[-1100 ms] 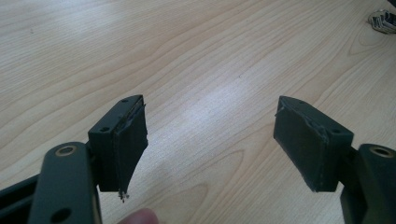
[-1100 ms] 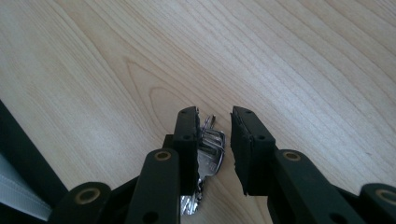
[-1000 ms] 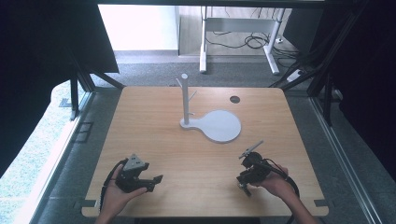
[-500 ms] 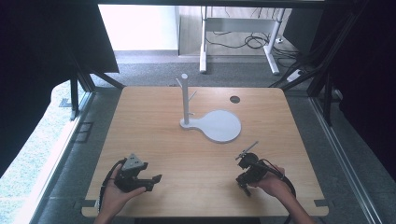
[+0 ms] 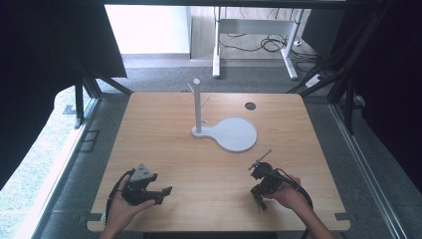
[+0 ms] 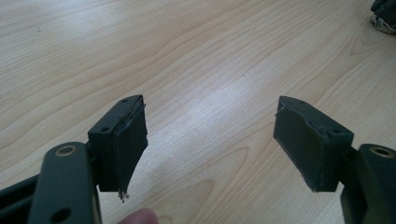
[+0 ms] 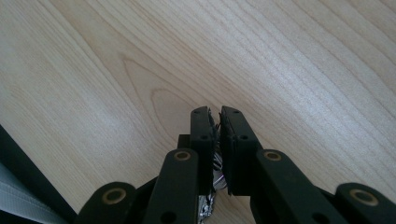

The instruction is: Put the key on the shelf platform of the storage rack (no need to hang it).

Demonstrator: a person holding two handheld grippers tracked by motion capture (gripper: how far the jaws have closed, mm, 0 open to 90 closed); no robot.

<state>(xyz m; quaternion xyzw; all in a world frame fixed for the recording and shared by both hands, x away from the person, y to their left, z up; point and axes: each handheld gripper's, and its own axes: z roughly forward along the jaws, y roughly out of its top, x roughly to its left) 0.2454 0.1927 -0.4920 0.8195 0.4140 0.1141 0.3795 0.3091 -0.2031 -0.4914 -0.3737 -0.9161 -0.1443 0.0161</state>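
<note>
The right gripper (image 5: 260, 181) is held low over the wooden table (image 5: 164, 129), in its near right part. Its jaws have just been closing, and in the right gripper view (image 7: 218, 122) the two black pads stand almost together, with only a thin slit between them and nothing held there. Under them is bare wood. The near edge of the table is close behind this gripper, and the right edge is not far to its side.

The left gripper (image 5: 158, 191) is held over the near left part, also close to the near edge, and well apart from the right one. In the left gripper view (image 6: 210, 140) its jaws are spread wide, with plain wood between the pads and nothing in them. A fingertip (image 6: 139, 217) shows at the bottom of that view.

Between the two grippers the table surface is free, and a broad band of open wood also lies in front of them. Farther in, near the middle of the table, stands a white stand (image 5: 197, 105), an upright post with short pegs, on a flat round white base (image 5: 238, 134). The base lies nearer to the right gripper than to the left one, but apart from both. A small dark hole (image 5: 250, 106) is in the table near the far right corner. Around the table there is grey floor (image 5: 348, 144) on both sides.
</note>
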